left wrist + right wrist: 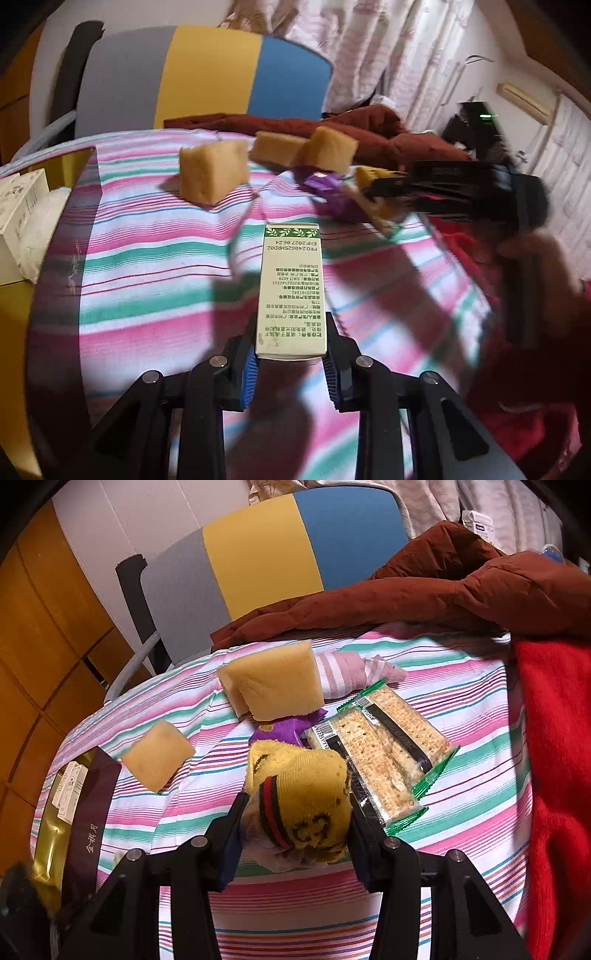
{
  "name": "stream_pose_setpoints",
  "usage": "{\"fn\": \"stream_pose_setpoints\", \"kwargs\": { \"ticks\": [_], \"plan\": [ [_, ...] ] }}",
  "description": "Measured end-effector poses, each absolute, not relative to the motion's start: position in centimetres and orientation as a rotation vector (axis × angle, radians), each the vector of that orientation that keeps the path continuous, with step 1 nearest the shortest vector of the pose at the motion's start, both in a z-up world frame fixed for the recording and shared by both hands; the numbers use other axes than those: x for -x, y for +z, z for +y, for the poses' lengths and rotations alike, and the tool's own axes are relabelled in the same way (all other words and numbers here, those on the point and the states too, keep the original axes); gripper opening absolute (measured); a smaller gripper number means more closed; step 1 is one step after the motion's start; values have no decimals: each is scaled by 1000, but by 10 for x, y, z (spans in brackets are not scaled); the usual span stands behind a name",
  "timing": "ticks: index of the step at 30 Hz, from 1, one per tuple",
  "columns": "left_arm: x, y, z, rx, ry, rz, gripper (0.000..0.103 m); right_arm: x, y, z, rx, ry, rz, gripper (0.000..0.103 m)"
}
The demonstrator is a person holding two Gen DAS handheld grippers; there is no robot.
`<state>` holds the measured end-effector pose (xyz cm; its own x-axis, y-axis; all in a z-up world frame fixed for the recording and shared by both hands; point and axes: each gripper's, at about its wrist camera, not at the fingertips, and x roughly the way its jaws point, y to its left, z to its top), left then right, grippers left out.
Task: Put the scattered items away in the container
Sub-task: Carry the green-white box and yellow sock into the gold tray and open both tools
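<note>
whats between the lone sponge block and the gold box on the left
Nothing: in the right wrist view only bare striped cloth separates the lone sponge block from the gold box.

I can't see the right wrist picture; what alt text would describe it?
Black tongs grip a rolled yellow knitted sock above a pink-and-green striped cloth. Beyond lie clear-wrapped cracker packets, yellow sponge blocks and a purple wrapper; a gold-lined box sits left.
</note>
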<state>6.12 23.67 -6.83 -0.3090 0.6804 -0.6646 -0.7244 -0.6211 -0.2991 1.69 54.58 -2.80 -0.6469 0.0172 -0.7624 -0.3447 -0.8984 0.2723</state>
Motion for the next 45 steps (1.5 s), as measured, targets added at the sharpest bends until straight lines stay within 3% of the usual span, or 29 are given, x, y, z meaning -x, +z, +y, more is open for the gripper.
{"fn": "stream_pose_setpoints", "kwargs": {
  "ticks": [6,15,30,41,45],
  "plan": [
    [-87,-44,219,857,2006,140,29,-15,-26,536,1208,2614,492,50],
    [-69,-26,159,893,2109,25,29,-8,-18,496,1215,2682,313,50],
    [6,-24,33,1064,2357,-215,29,26,7,330,1354,3020,334,51],
    [74,-48,-21,1301,2409,-272,30,57,-3,215,1605,3096,195,52],
    [90,-51,-26,1336,2437,-271,30,78,-15,194,1696,3073,259,53]
  ]
}}
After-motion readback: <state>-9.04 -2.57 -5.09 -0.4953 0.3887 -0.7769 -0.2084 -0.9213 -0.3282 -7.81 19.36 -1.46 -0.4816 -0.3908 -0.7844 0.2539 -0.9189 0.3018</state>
